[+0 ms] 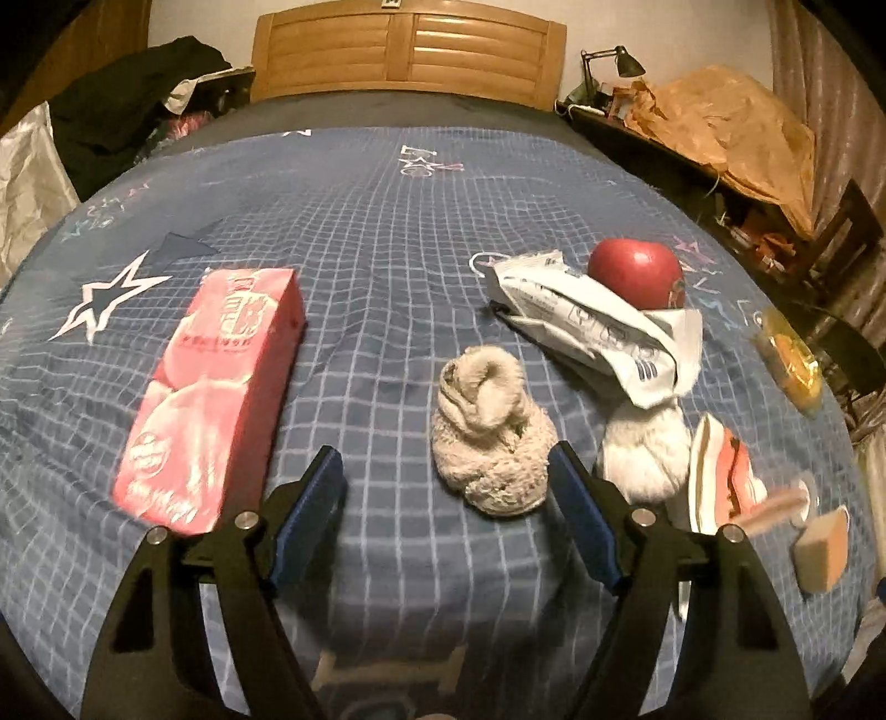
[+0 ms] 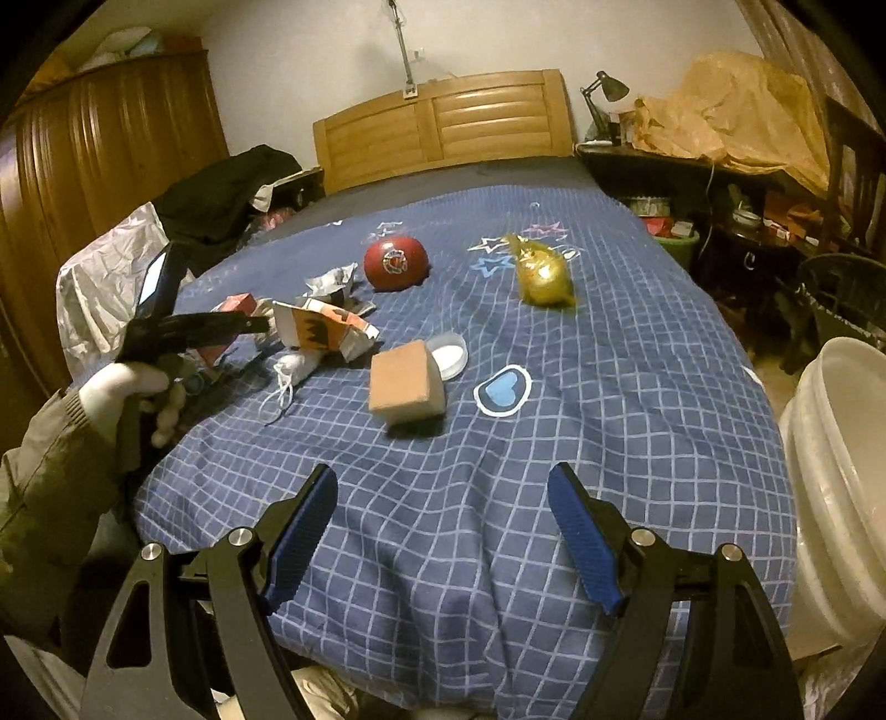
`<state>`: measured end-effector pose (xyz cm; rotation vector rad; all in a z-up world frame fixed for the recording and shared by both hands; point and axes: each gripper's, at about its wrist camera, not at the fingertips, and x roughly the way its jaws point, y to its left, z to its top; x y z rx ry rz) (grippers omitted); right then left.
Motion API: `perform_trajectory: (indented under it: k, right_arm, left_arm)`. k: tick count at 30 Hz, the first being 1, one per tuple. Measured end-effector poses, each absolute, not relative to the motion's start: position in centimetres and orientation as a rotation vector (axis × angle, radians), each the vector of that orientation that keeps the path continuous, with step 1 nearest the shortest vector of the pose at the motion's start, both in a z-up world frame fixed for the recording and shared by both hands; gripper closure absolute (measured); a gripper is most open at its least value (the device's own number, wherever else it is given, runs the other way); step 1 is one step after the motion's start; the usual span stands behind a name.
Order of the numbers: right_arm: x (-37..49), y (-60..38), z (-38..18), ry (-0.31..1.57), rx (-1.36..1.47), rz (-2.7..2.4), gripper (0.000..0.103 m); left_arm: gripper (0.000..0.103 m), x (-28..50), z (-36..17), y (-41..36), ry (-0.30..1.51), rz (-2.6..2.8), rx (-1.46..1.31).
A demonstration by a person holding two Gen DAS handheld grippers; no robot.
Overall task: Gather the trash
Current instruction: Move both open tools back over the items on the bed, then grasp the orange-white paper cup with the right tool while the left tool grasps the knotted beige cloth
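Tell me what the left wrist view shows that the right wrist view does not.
Only the left wrist view shows the beige sock lying whole, just ahead of the left gripper, whose jaws are open and empty.

Only the right wrist view shows the white bucket beside the bed, the wardrobe, and the gloved hand that carries the left gripper.

Both show the apple, the pink box, the brown block, the gold wrapper and the headboard.

Checked cloth bedspread, matt; fuzzy beige sock; glossy pink carton; crumpled printed paper wrapper; smooth shiny red apple; wooden slatted headboard.
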<state>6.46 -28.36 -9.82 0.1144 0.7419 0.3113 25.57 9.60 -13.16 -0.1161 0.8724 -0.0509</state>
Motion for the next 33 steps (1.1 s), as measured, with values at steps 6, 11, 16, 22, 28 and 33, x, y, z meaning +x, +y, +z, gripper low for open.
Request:
perform_trajectory:
  k: [6,11,16,22,28,33]
  right_arm:
    - [7.9,-27.5,-11.6,0.809,0.107,0.321,0.024]
    - [8.8,-26.3,-12.2,0.834,0.100,0.323,0.024]
    - [9.1,-25.2,-12.2,0.834,0.085,0.326,0.024]
    - [9.5,-23.8,-11.0,0.806,0.049,0.355,0.026]
    - [11.5,-21.3,-9.4,0.763,-0.032,0.435,0.029]
    - [16.0,-17.7,-9.0,0.784,-0.151,0.542,0.029]
  left_arm:
    - [0.029,26.5,-13.2,9.5,0.830,-0.053,-0.160]
    - [0.024,27.8,-13.8,9.6,0.834,-0.075,-0.184]
    - [0.036,28.8,-14.1,9.3,0.837,-0.116,-0.193]
    - [0.061,28.0,-13.9,9.1,0.803,-0.202,-0.200]
    - [0.061,25.1,-12.9,10.3,0.789,-0.205,-0.216]
    - [0.061,22.3,-14.1,11.0,0.840,-0.267,-0.206]
